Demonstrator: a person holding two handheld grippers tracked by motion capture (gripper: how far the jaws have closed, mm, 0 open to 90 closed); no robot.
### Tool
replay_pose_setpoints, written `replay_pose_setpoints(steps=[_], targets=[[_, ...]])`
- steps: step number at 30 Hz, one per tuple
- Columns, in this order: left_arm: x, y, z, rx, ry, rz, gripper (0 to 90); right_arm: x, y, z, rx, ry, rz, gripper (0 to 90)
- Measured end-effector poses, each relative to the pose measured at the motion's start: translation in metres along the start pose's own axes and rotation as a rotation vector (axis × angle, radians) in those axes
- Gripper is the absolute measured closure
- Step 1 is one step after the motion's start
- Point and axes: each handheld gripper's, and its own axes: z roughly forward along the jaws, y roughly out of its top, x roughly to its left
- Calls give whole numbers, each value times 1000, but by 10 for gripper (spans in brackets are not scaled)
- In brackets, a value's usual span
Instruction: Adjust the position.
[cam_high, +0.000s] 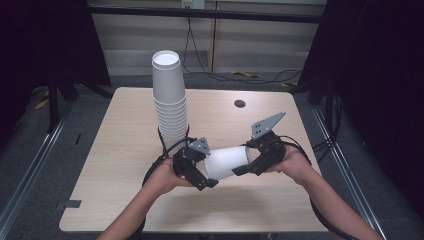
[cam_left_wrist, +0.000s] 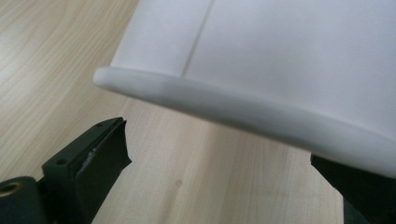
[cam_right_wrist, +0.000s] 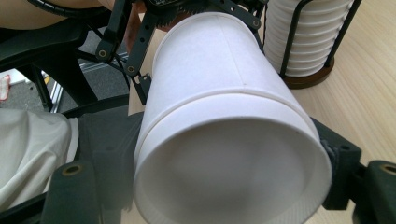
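A white paper cup (cam_high: 227, 161) lies on its side in the air between the two grippers, low over the table's front middle. My right gripper (cam_high: 244, 159) is shut on its base end; in the right gripper view the cup's bottom (cam_right_wrist: 224, 172) faces the camera between the two black jaws. A ridge runs around the cup's wall halfway along. My left gripper (cam_high: 207, 172) stands open around the cup's rim (cam_left_wrist: 233, 105). In the left gripper view its left finger (cam_left_wrist: 100, 154) is clear of the rolled rim and the right finger (cam_left_wrist: 359, 186) is partly hidden under it.
A tall stack of white cups (cam_high: 169, 100) stands in a black wire holder with a wooden base (cam_right_wrist: 308, 79), just behind the left gripper. The wooden table (cam_high: 120, 150) has a dark round hole (cam_high: 240, 103) at the back. Cables trail from both grippers.
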Motion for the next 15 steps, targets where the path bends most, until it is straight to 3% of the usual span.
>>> replay_pose_setpoints(steps=[15], targets=[[-2,1,-3,-21,-20,42,105,-1,2,4,9,14,-1,243]])
